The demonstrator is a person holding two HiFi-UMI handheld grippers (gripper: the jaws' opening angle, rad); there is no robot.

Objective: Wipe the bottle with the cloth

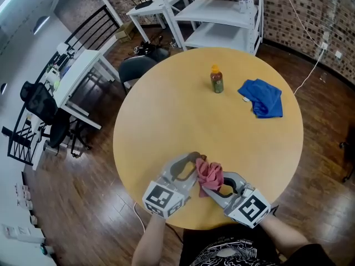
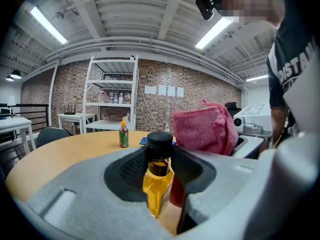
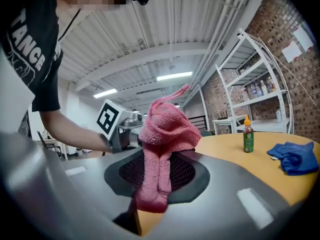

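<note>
The left gripper's (image 2: 159, 170) jaws clamp a small clear bottle of amber liquid with a black cap (image 2: 158, 176), held upright. The right gripper's (image 3: 156, 181) jaws pinch a pink terry cloth (image 3: 164, 134), bunched just beside the bottle; whether the two touch is unclear. Both hover over the near edge of the round wooden table (image 1: 166, 115). Farther across stand an orange-capped sauce bottle (image 1: 217, 80) and a crumpled blue cloth (image 1: 263, 97).

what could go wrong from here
The left gripper holds the small yellow bottle by its body only; a hard rub from the pink cloth might twist it or slip it out.
The right gripper pinches just a fold of the cloth, so it may pull free.
Both work close to the table's near edge; a dropped bottle could roll off.
</note>
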